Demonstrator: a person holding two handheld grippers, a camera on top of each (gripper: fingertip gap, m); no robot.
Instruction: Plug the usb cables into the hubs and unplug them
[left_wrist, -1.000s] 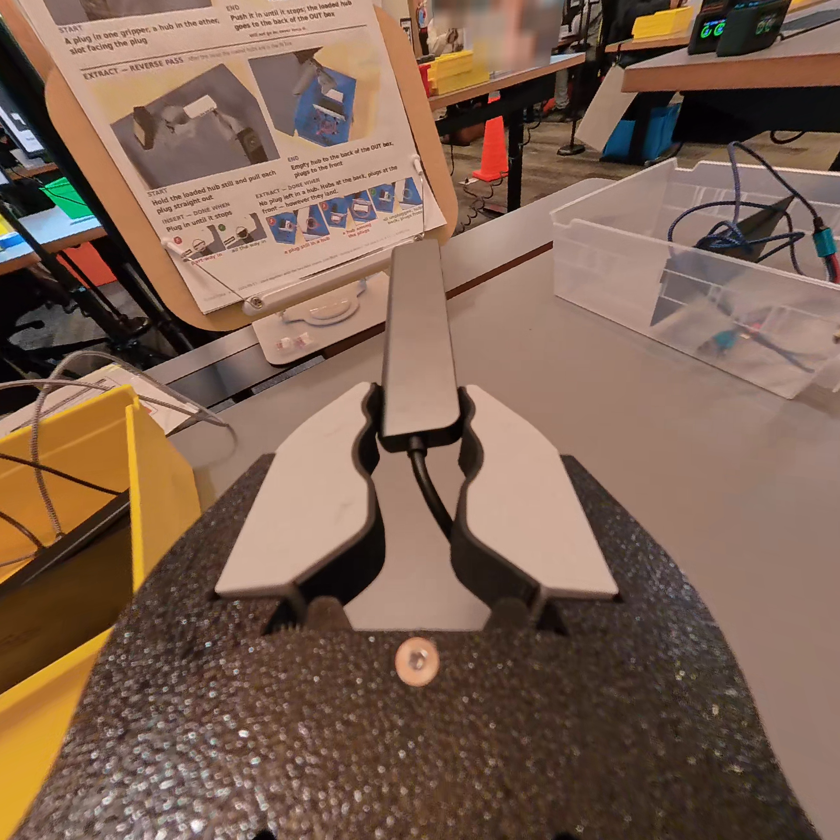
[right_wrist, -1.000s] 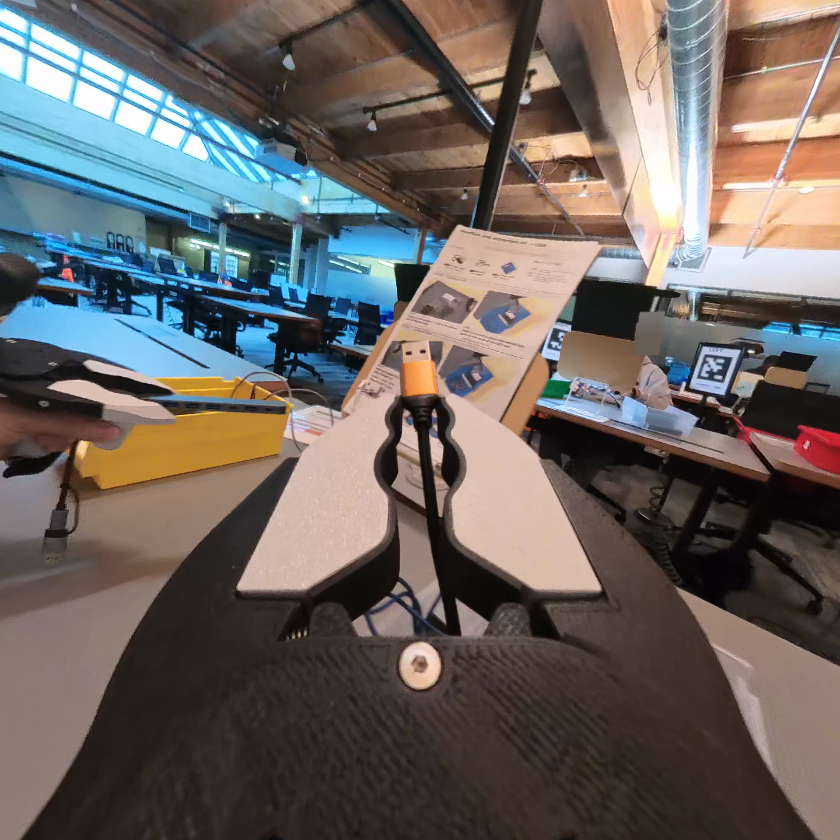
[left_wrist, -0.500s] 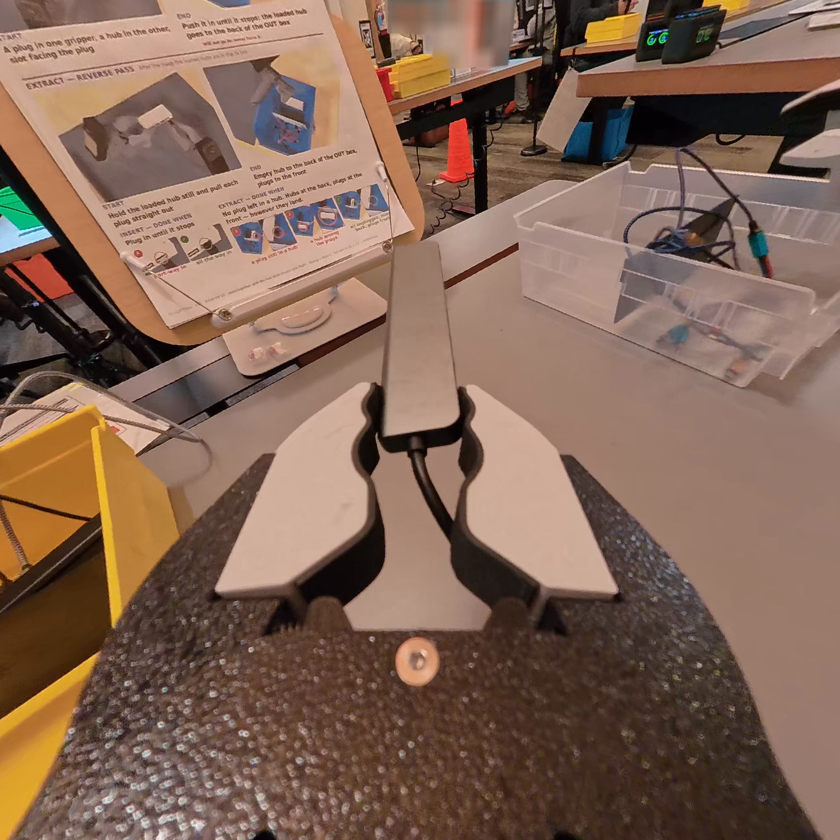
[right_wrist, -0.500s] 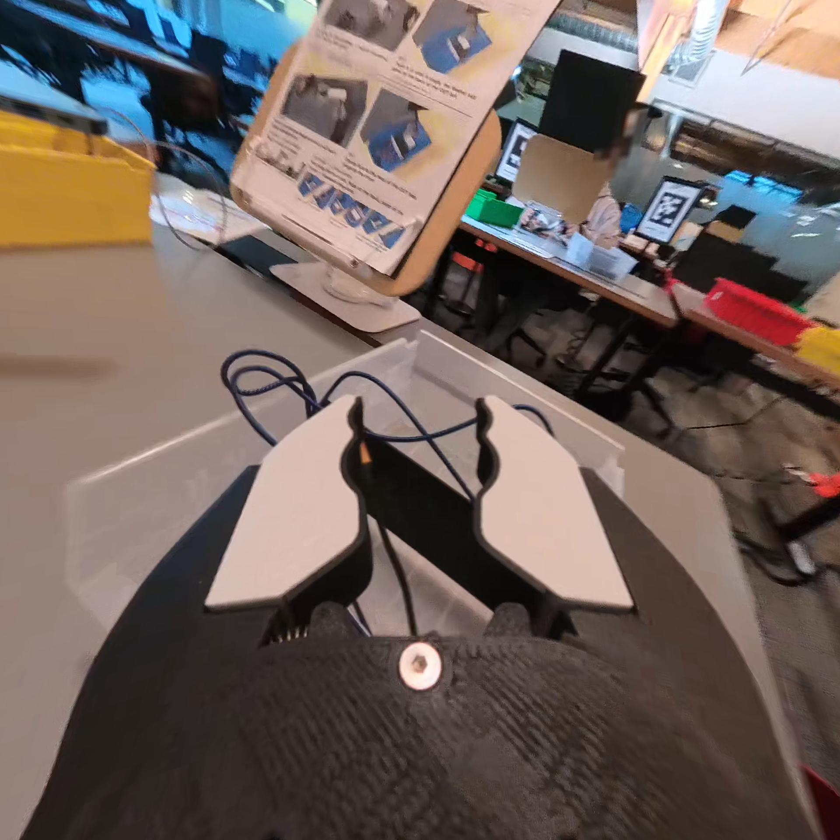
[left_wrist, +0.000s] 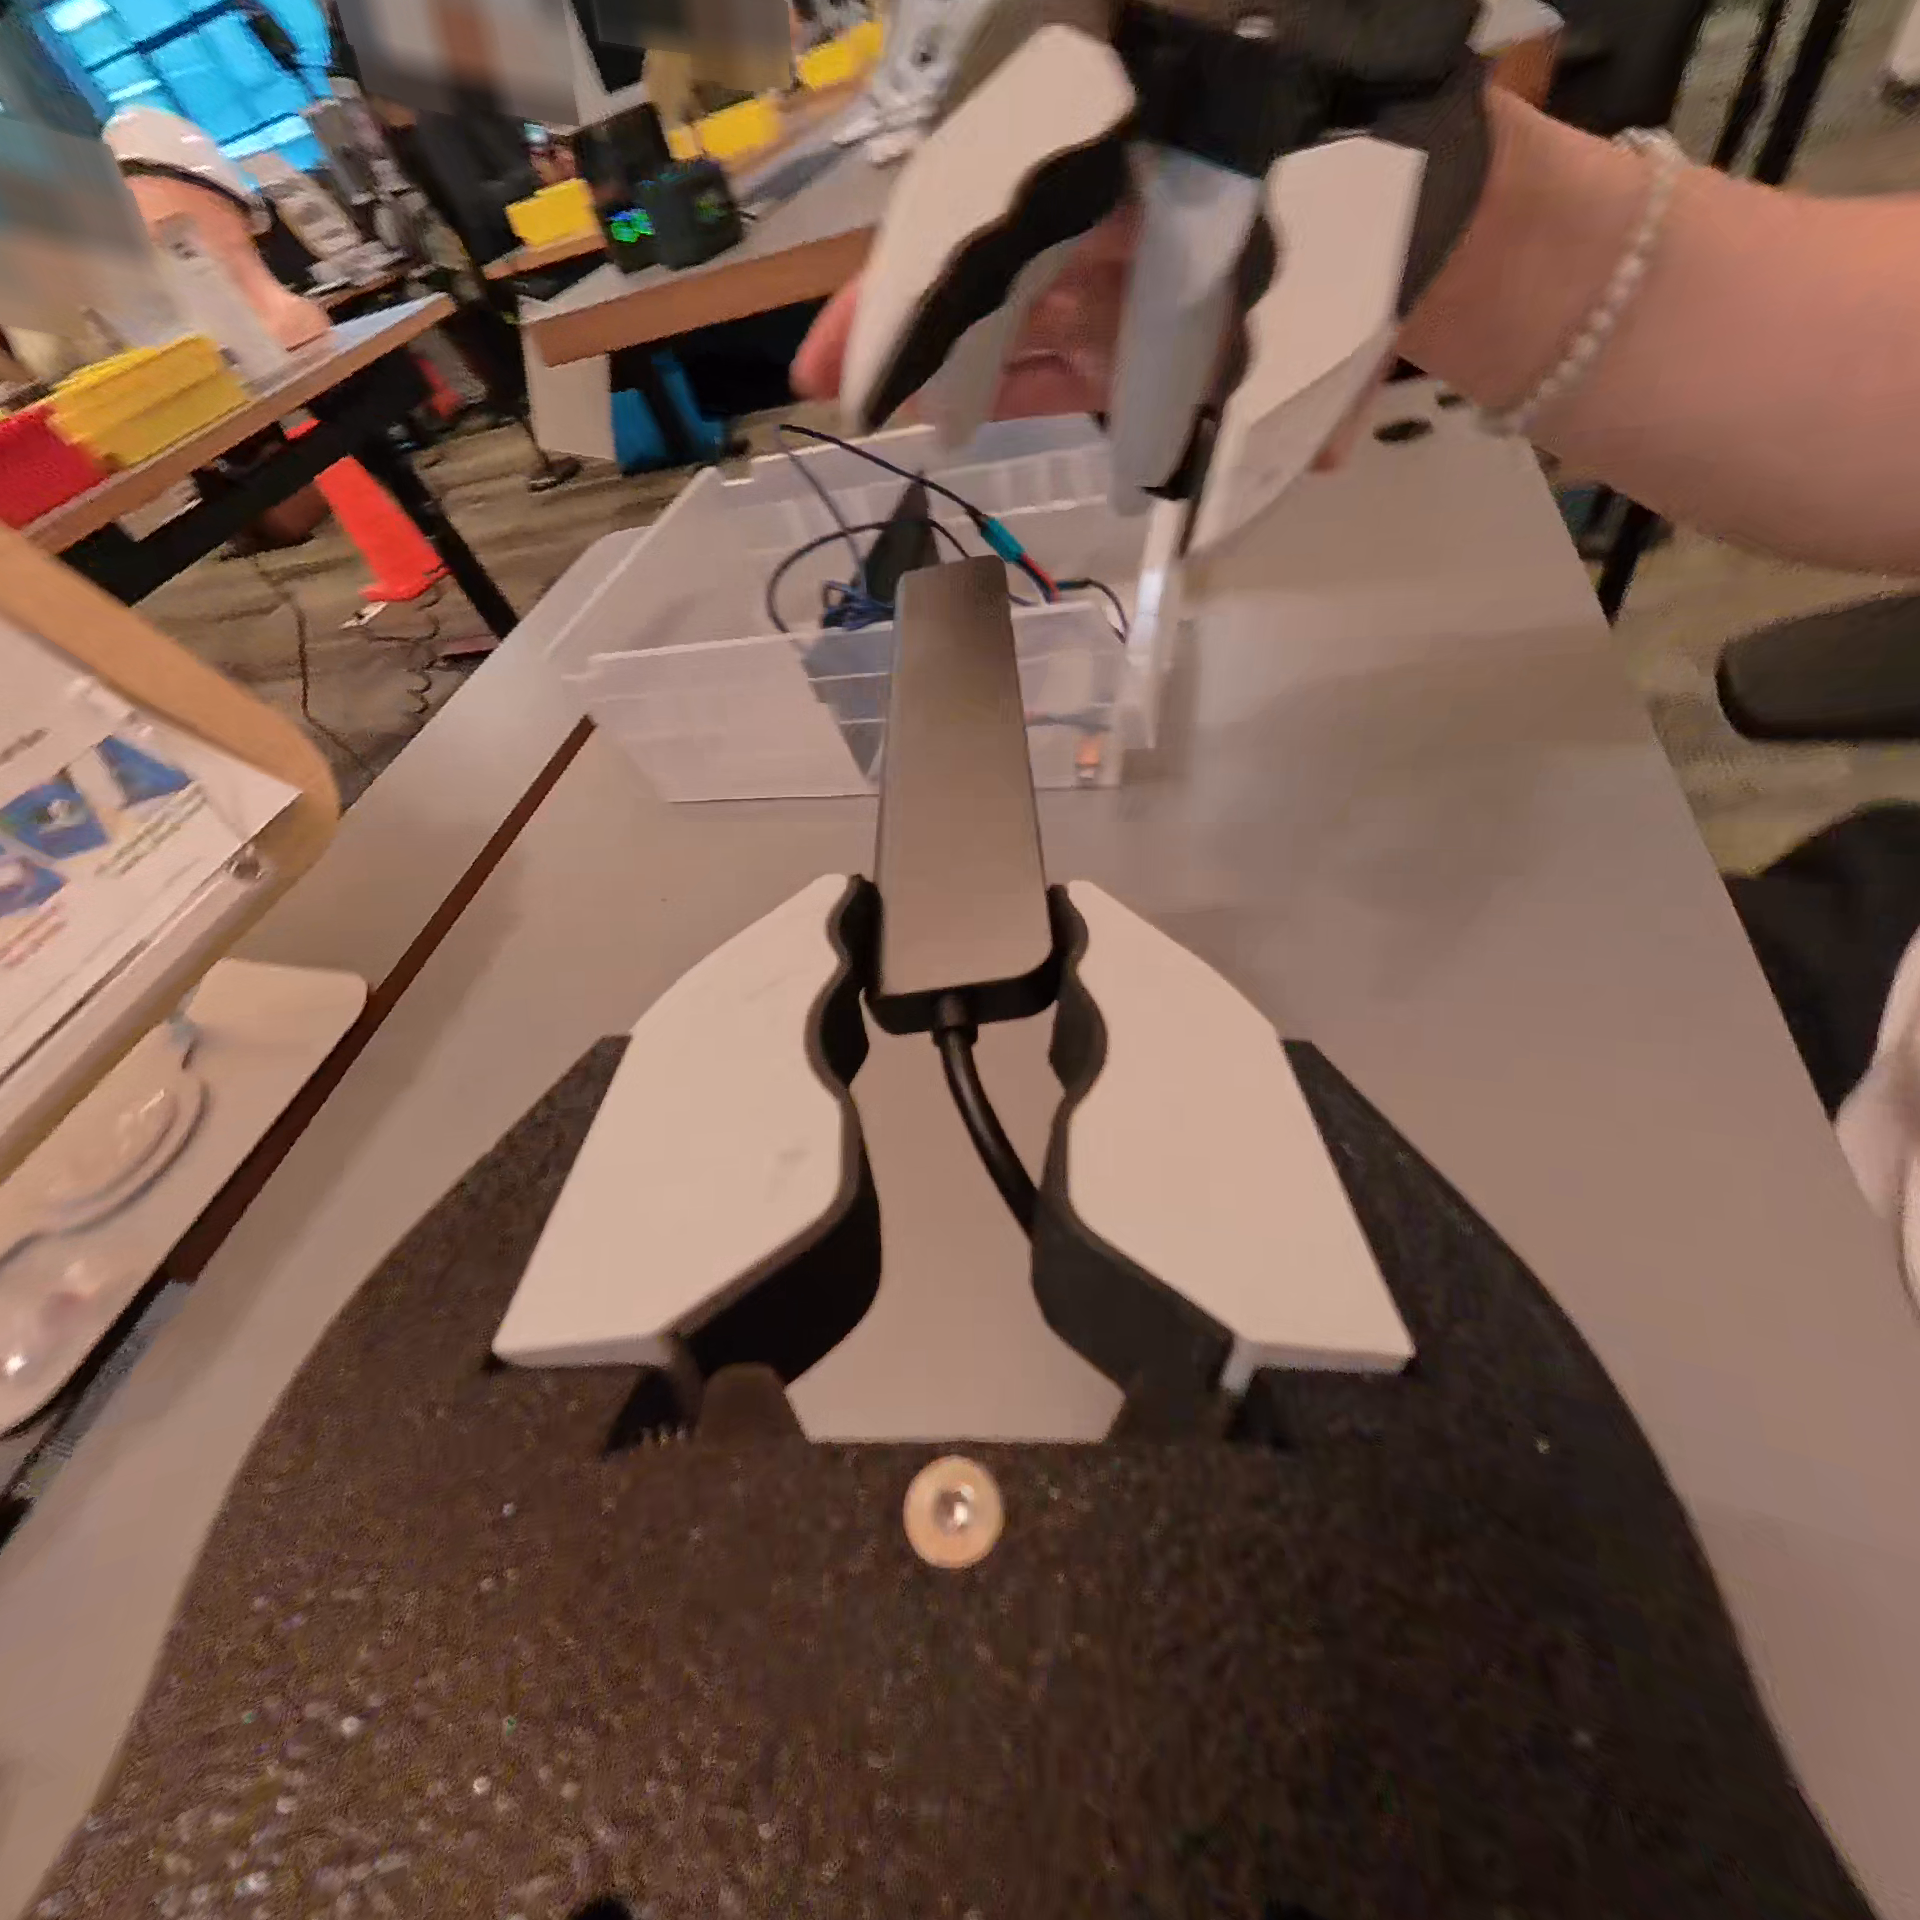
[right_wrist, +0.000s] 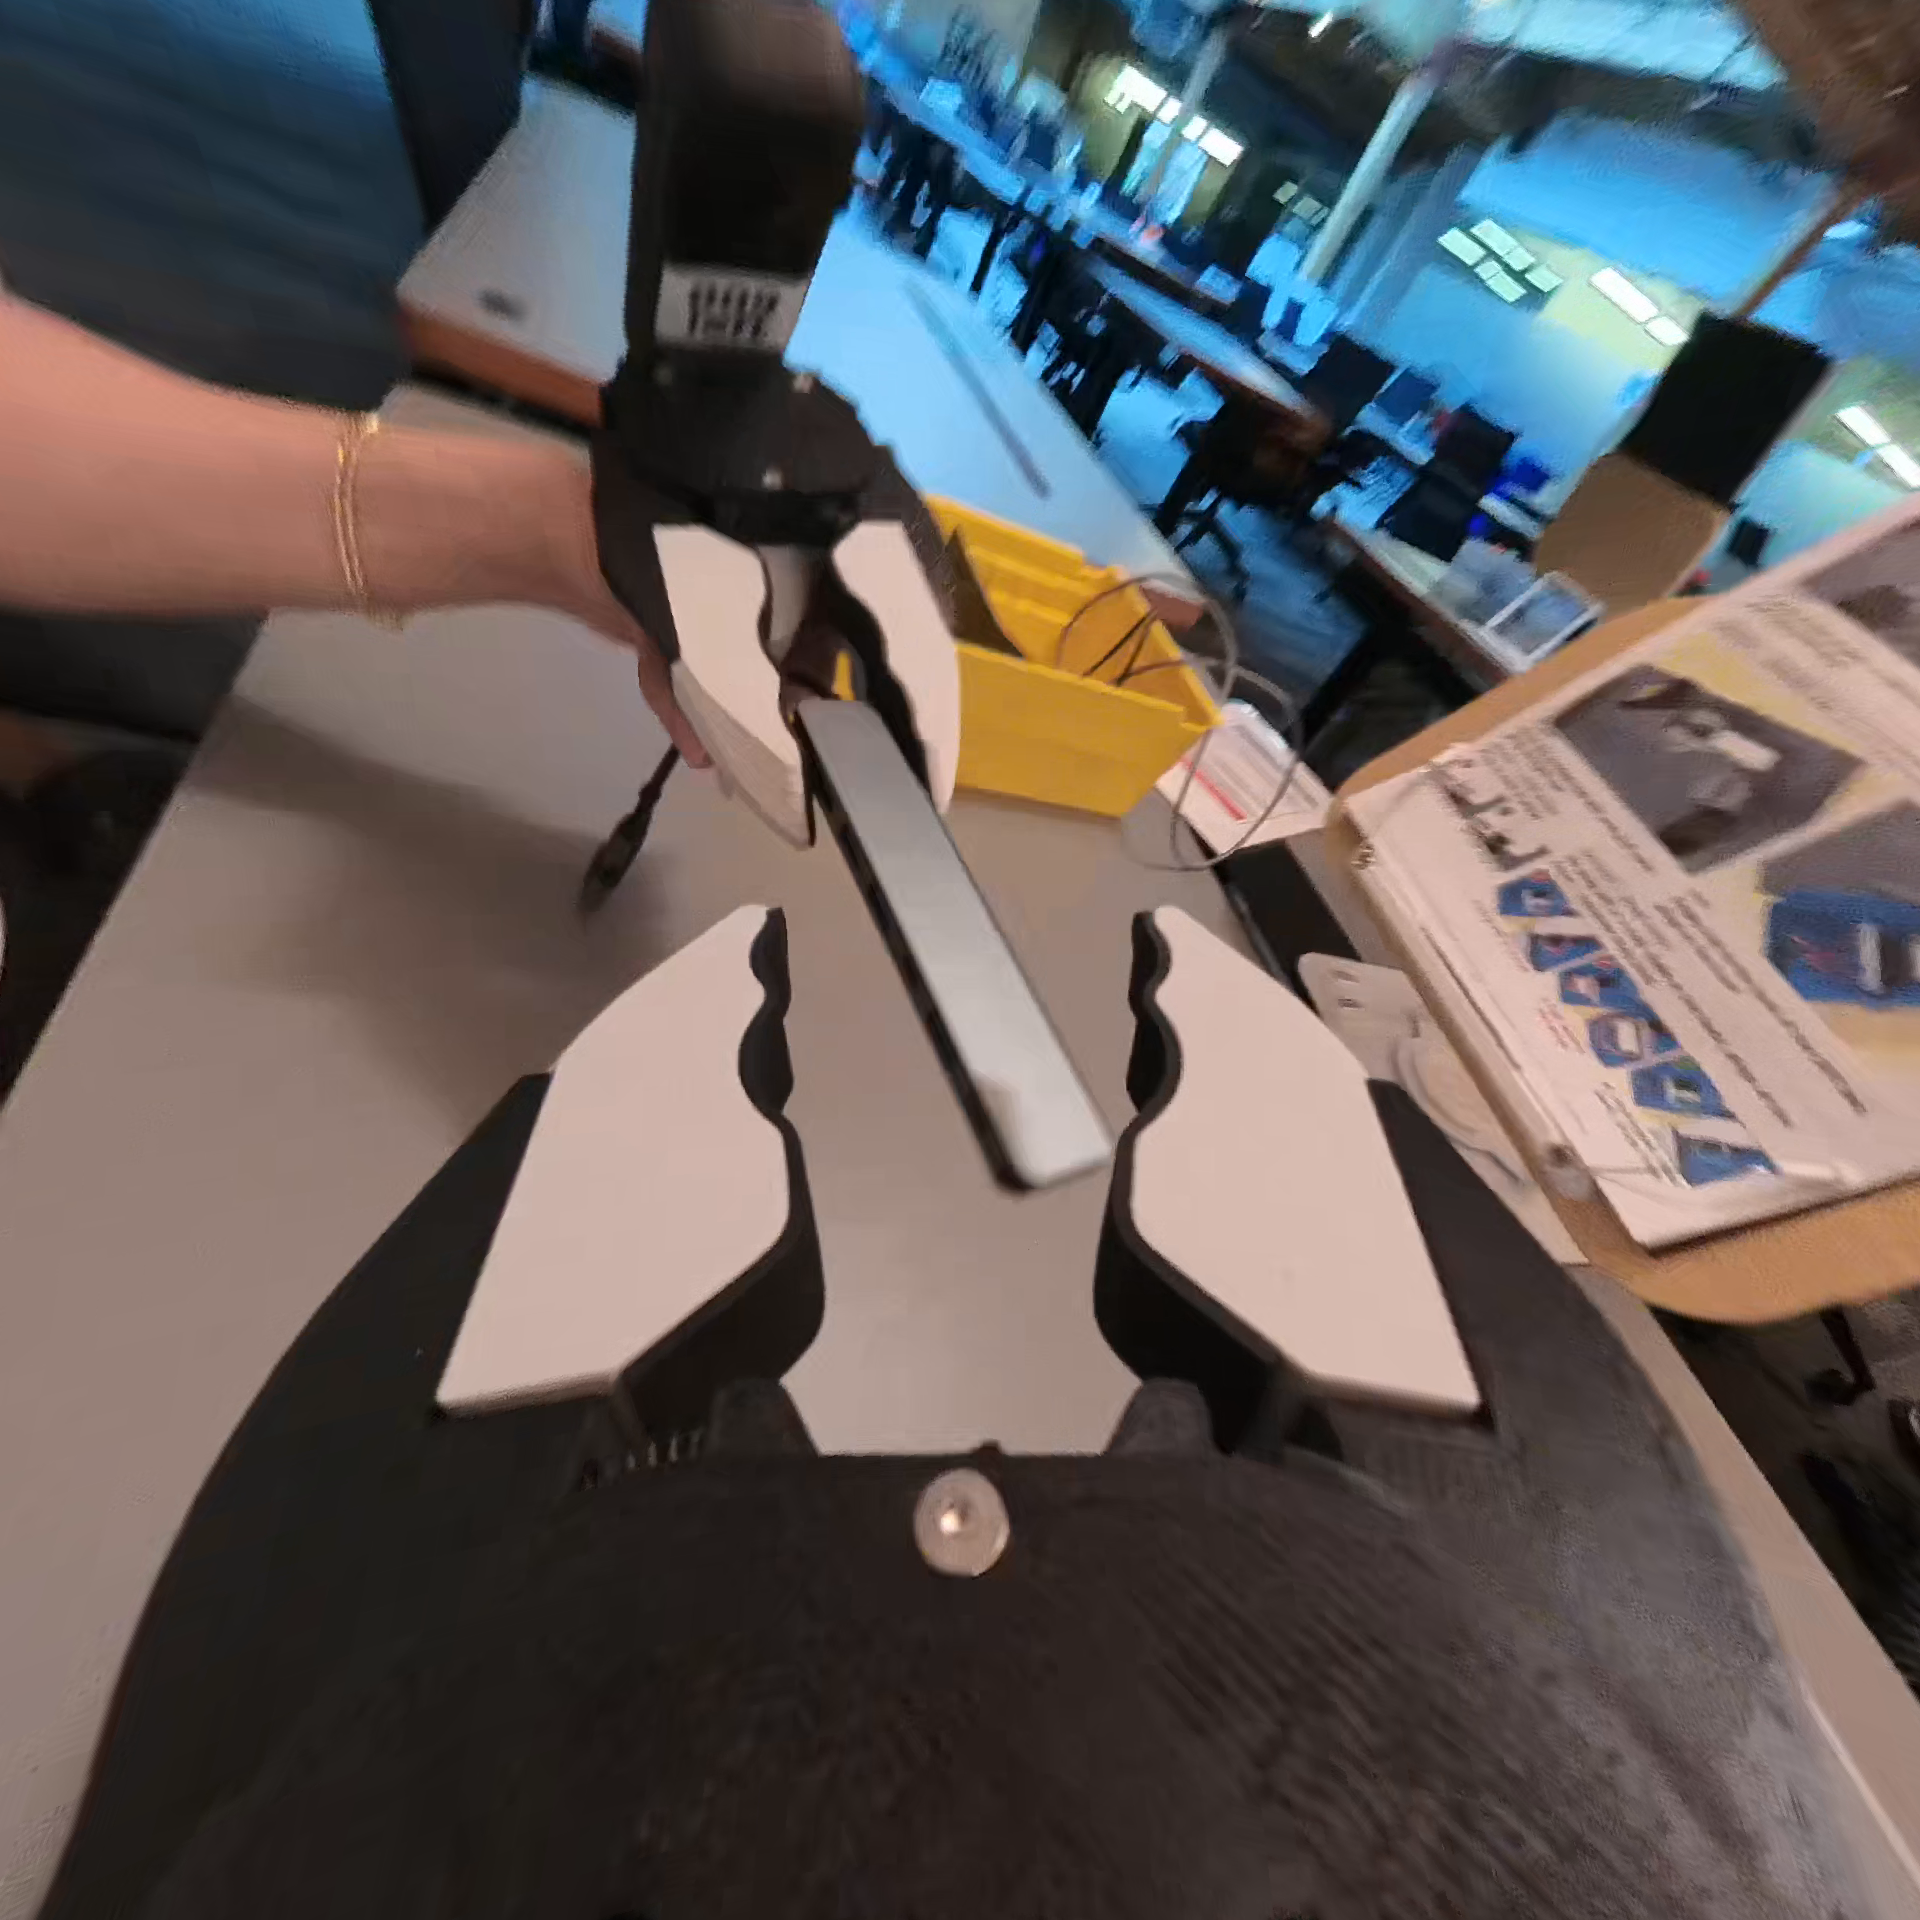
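1. Grey worktop (left_wrist: 1403, 852) fills most of both views, running from the bottom edge up to mid-frame.
2. Clear plastic bin (left_wrist: 727, 717) sits at centre in the left wrist view, with a tangle of blue cables (left_wrist: 831, 597) inside it.
3. Yellow bin (right_wrist: 1049, 727) is at upper centre of the right wrist view, thin wires looping out of it.
4. Instruction sheet on a wooden board (right_wrist: 1621, 935) leans at the right edge of that same view.
5. Left gripper (left_wrist: 958, 914) is clamped on the cord end of the dark grey hub (left_wrist: 956, 769), which sticks straight out toward frame centre, held above the worktop; its black cord (left_wrist: 987, 1132) trails back between the fingers.
6. Right gripper (right_wrist: 956, 925) is spread wide with nothing in it. The free end of the hub (right_wrist: 956, 966) pokes in between its fingers; can't tell if they touch.
7. In the left wrist view the right gripper (left_wrist: 1060, 416) hangs blurry at the top, above the bin.
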